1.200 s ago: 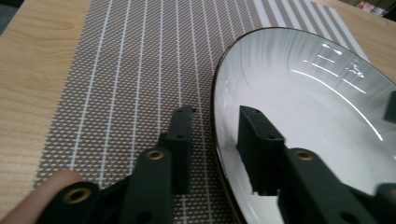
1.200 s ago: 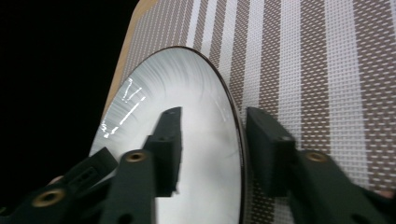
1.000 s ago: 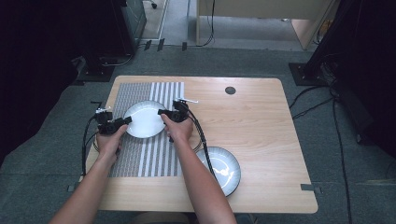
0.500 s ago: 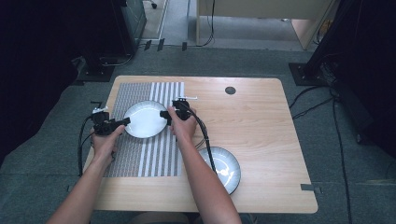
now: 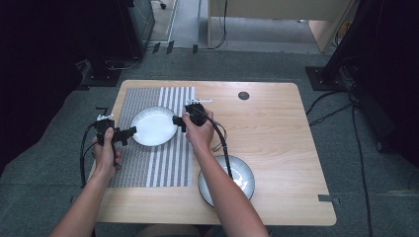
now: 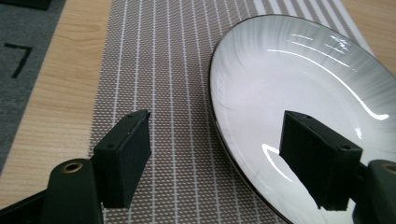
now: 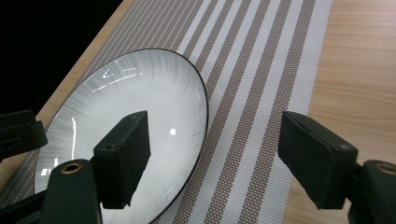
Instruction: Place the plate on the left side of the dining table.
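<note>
Wood tabletop, striped mat (image 5: 165,163) by its left edge, plate (image 5: 154,126) lying on the mat's far half, and I've just spread both jaws, left gripper (image 5: 129,132) and right gripper (image 5: 176,121) flanking its rim, empty; a careless drift could nudge it askew.

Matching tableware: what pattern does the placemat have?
The placemat is brown-and-white woven stripes, clearest in the right gripper view.

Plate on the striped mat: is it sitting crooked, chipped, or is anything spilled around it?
Nothing stands out. The plate lies flat on the placemat, rim unbroken where visible, no spill. Both the left gripper and right gripper stand open at its edges, not clamping it.
</note>
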Available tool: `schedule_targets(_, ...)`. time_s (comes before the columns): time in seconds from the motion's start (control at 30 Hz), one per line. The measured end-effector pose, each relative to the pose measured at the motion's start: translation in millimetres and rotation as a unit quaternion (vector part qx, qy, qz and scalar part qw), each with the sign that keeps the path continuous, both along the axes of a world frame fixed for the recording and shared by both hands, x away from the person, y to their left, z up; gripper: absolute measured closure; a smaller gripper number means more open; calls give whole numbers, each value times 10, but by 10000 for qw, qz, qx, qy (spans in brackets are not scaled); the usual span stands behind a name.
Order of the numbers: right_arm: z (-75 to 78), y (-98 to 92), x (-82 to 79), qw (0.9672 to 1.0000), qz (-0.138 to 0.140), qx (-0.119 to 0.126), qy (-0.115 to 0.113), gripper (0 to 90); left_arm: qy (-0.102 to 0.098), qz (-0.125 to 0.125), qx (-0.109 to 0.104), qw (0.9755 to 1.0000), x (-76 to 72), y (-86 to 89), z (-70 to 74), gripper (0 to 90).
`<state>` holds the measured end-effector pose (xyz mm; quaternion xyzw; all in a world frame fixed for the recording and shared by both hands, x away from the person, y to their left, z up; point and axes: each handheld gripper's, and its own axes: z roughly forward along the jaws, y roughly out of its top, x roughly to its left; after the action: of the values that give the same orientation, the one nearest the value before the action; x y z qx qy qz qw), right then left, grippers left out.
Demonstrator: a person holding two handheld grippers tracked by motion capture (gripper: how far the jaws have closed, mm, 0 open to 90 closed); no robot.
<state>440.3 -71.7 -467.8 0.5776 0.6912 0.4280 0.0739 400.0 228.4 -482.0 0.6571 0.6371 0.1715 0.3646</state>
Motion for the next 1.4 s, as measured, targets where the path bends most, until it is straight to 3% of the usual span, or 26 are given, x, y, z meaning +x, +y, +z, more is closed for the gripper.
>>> schedule_targets(0.17,109,-72,-104,9998,15,-166,-114,258,-90,-80,63,9999,-68,-62,45,247)
schedule_targets(0.37,225,-217,-200,9995,-14,-182,-241,256,-215,-139,86,9996,-164,-117,126,242)
schedule_targets(0.77,390,-547,-437,9993,-47,-60,-371,255,-432,-269,-40,9987,-393,-169,269,242)
schedule_targets(1.1,404,-851,-672,9985,-154,-95,-517,257,-649,-313,-112,9973,-631,-182,344,246)
schedule_targets(1.4,409,-1128,-871,9976,-272,-123,-628,256,-689,-361,-193,9968,-867,-207,303,246)
